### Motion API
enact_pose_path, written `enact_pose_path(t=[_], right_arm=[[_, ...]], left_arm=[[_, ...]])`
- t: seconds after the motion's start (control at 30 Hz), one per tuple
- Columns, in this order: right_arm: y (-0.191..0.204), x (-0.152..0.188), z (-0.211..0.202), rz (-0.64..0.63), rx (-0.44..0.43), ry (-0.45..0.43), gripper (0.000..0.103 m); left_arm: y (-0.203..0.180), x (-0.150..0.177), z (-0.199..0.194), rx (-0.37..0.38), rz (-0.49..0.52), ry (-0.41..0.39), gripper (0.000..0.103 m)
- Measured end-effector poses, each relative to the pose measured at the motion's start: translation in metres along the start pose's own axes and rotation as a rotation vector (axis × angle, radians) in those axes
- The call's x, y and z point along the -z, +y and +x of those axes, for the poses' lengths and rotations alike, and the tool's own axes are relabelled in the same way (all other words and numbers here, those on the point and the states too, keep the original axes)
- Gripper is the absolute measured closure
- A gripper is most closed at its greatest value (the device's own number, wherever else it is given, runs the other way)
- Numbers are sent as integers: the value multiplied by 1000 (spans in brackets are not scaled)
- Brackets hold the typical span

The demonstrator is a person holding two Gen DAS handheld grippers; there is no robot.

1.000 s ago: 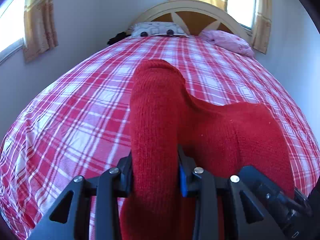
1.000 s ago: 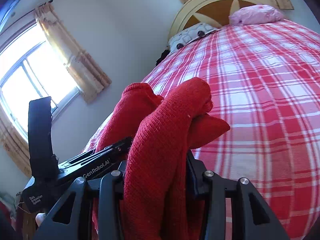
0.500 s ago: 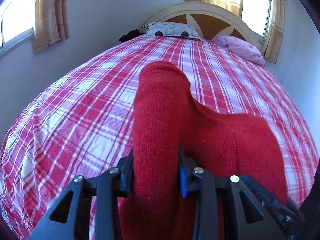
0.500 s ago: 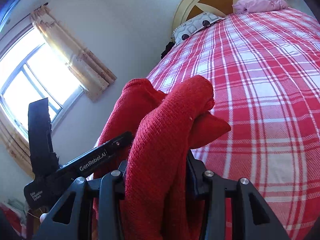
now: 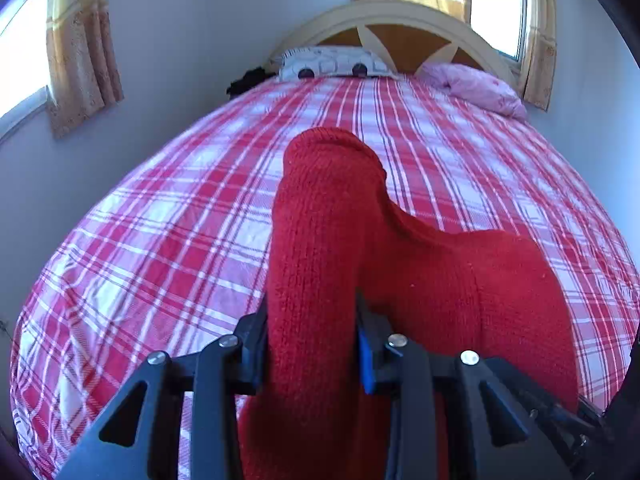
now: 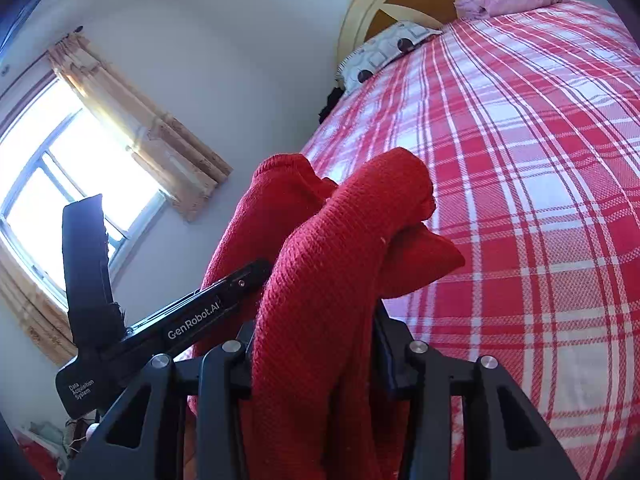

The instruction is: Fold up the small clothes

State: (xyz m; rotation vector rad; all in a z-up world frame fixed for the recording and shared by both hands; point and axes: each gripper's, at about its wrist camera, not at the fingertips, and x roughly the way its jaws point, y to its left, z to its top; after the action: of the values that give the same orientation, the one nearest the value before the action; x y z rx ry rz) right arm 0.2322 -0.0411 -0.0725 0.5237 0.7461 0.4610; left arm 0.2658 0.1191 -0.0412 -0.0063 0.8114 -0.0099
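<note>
Left wrist view: the left gripper point(image 5: 312, 344) is clamped on a thick bunch of the red knit garment point(image 5: 460, 280), which fills the lower centre of the frame. A rounded hump of knit stands up past the fingers, and the rest drapes toward the lower right. Behind it the red-and-white checked bedsheet point(image 5: 160, 248) lies flat, running up to the cream headboard point(image 5: 400, 12) at top centre, with a patterned pillow point(image 5: 328, 62) and a pink pillow point(image 5: 476, 88) below it.

Right wrist view: the right gripper point(image 6: 316, 356) likewise pinches a fold of the same garment in the lower centre. The black body of the left gripper enters from the lower left, its tip buried in the knit just beside the right gripper's bunch. A window with tan curtains point(image 6: 140, 132) occupies the left of the frame.

Assessment: the garment is held up off the bed by both grippers, gathered and uneven, with no clean fold line visible. No folded item is visible on the sheet. I judge the fold barely begun. Laying the garment flat, squaring its edges and making the folds all appear to remain. What type of garment it is cannot be determined.
</note>
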Motion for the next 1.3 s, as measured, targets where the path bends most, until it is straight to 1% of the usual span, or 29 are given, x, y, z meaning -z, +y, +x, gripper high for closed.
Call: enact_pose_path(t=[0.07,0.17,0.33,0.43,0.53,0.7,0.8,0.9,0.97,1.07,1.17,1.2,1.23,1.3], right_arm=[[-5,-2,2,-18,20,-2,60],[-8,-7,1,-45,46,-21,60],[-15,-21,1,-95,97,-58,60],[-27,-26,2,-79,119,-70,60],[-44,-27,11,-51,143,-56,60],[-68,-27,30,-43,169,-24,60],[-79,-25,38,-29,163,-2,60],[-92,-29,46,25,127,34,58],[-104,-32,51,75,82,57,57],[-104,-32,53,68,73,73,57],[-104,-33,55,69,71,78,57],[-103,-32,54,66,69,78,56],[-103,-32,53,61,69,78,55],[-99,-30,50,39,77,76,51]], left_arm=[[-1,2,8,7,-8,18,67],[-6,2,14,16,-6,23,67],[-20,-9,21,12,20,-1,67],[-29,-16,31,23,31,-5,67],[-40,-19,47,38,44,11,67],[-53,-15,73,-5,85,44,67],[-49,-13,80,-2,64,56,67],[-41,-11,86,8,34,74,64],[-39,-9,89,6,24,81,62],[-39,-6,91,0,24,81,59],[-38,-7,96,-8,20,90,52],[-35,-8,99,-14,2,102,45],[-31,-9,103,-22,-18,112,35],[-23,-12,109,-25,-63,137,24]])
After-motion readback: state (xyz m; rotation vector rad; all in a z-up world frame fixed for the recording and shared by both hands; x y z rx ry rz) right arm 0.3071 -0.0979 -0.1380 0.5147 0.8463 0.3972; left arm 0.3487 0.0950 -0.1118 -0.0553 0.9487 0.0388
